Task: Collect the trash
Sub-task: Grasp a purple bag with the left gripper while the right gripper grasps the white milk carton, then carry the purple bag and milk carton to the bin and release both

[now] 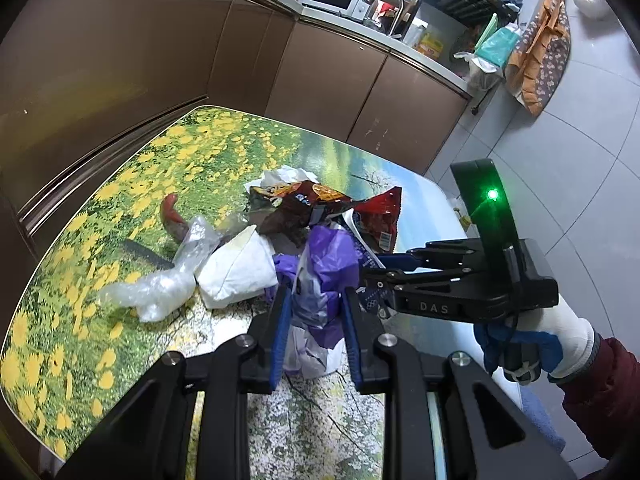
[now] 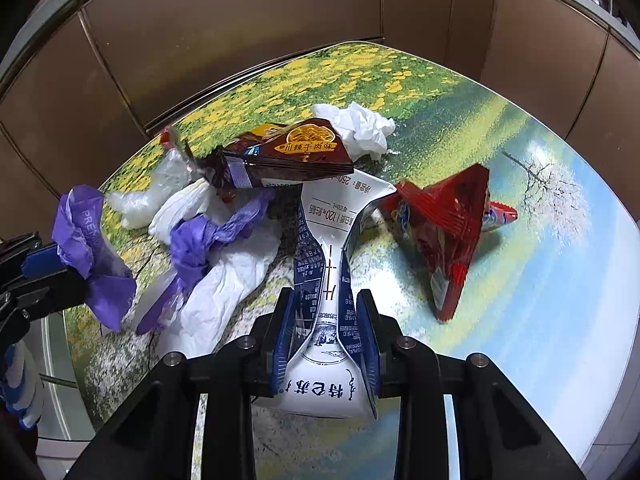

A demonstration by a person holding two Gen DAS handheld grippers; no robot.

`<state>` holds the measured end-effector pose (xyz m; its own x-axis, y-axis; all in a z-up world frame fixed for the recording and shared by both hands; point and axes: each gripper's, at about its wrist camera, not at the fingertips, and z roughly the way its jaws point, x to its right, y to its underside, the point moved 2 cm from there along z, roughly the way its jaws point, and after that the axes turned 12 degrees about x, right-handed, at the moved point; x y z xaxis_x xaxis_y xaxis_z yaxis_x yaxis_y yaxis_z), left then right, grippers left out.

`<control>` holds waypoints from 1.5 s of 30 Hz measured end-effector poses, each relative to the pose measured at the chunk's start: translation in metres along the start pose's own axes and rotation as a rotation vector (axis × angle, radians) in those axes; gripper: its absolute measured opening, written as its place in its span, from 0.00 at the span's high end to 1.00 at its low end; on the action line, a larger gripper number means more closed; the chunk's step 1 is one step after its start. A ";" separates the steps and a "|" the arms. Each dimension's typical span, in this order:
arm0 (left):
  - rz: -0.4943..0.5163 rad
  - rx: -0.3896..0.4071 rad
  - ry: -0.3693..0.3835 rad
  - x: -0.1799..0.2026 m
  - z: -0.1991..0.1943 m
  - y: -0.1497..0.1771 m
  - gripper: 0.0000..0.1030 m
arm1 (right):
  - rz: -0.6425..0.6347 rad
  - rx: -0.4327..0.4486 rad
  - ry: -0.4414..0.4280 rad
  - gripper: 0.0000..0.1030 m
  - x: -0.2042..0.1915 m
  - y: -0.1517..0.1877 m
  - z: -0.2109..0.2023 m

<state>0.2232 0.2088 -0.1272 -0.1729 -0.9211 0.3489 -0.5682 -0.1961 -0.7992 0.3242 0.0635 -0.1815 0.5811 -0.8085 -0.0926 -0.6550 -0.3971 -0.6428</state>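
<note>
Both our grippers grip trash: left gripper (image 1: 314, 316) pinches a purple wrapper (image 1: 320, 280); right gripper (image 2: 326, 336) squeezes a flattened milk carton (image 2: 326, 280).

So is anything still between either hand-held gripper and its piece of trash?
No. The left hand-held gripper is shut on the purple wrapper, and the right hand-held gripper is shut on the flattened milk carton.
</note>
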 end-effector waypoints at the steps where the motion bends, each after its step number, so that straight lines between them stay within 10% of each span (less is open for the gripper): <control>1: -0.003 0.003 0.000 0.000 -0.002 0.001 0.77 | -0.004 0.000 -0.004 0.71 -0.002 0.003 -0.003; 28: 0.039 0.087 0.029 0.064 -0.072 0.005 0.77 | 0.120 0.245 -0.096 0.76 -0.016 0.082 -0.162; 45: 0.176 0.034 0.148 0.179 -0.045 0.006 0.77 | 0.299 0.453 0.038 0.76 0.072 0.136 -0.266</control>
<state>0.1527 0.0577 -0.0481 -0.3850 -0.8830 0.2686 -0.4917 -0.0501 -0.8693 0.1484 -0.1646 -0.0737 0.3775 -0.8762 -0.2995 -0.5106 0.0729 -0.8567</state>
